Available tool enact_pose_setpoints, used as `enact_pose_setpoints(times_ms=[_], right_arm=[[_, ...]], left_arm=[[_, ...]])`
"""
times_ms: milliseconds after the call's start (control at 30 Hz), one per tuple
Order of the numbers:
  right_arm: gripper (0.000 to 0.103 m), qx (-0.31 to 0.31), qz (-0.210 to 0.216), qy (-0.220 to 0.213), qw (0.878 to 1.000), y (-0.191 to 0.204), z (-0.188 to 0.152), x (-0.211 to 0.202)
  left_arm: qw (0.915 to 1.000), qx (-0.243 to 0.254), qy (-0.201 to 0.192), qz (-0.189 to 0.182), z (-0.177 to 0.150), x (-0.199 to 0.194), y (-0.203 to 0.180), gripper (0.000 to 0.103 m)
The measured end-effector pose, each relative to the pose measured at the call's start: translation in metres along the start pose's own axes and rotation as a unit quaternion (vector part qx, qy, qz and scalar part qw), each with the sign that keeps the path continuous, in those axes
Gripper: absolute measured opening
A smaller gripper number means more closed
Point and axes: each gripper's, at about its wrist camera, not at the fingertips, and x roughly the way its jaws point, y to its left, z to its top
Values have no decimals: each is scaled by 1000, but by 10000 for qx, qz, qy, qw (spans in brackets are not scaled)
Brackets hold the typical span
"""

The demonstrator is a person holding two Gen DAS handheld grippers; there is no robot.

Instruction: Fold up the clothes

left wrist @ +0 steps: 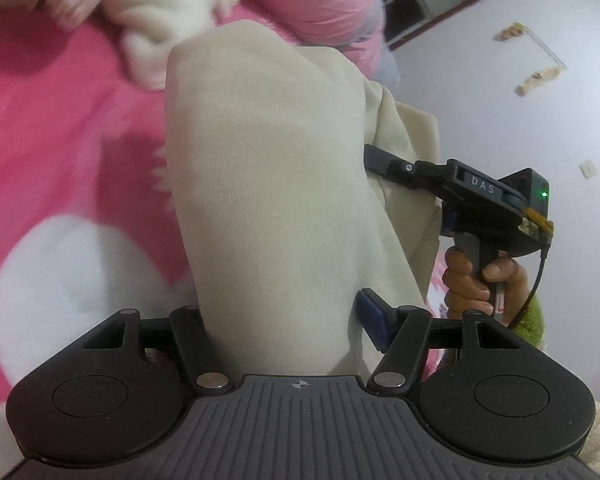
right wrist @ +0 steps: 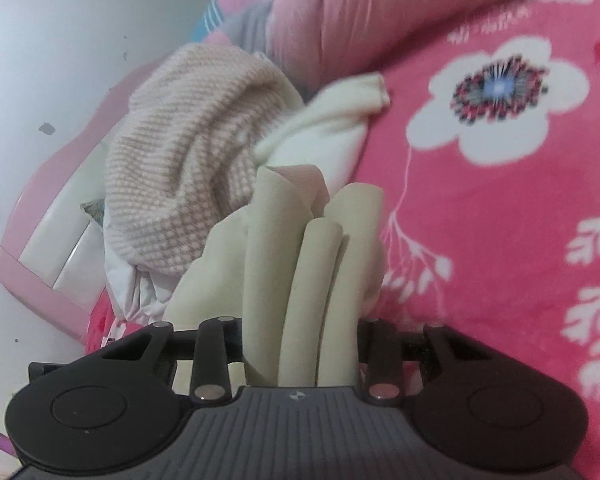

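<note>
Beige garment (left wrist: pixel 268 184) bunched in both tilted grippers' jaws, left gripper (left wrist: pixel 284 320) and right gripper (right wrist: pixel 300 344).

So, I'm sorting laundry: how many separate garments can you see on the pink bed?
3: a beige cloth garment held in both grippers, a pink-and-white knitted sweater heaped behind it, and a cream fleece piece beside the sweater. More may be hidden underneath.

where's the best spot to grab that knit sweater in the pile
Judging by its pose, take the knit sweater at its rounded upper fold, coming from above. That hump is the most exposed part; its lower edge is tucked against the white garment and other clothes.
</note>
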Motion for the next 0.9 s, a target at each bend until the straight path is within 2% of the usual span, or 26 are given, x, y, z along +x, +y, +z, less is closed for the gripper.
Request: enact_pose_setpoints(times_ms=[233, 400, 567, 667, 900], right_arm=[[38, -137, -308, -655, 9973, 5, -14, -68], [38, -237, -483, -1147, 9919, -11, -5, -123], [38, -345, -887, -1568, 9830, -39, 20, -181], [38, -293, -1174, -1680, 9783, -66, 44, -211], [38, -563, -2136, -1601, 9621, -142, 109, -253]], left_arm=[[9983, 549, 203, -39, 8, 21, -50, 63], [9939, 1028, 349, -179, 22, 59, -98, 63], [9874, 1407, 572, -456, 46, 122, -143, 63], [9836, 1511, 712, -679, 56, 162, -157, 63], [9784, 1540, 983, -965, 75, 284, -196, 63]])
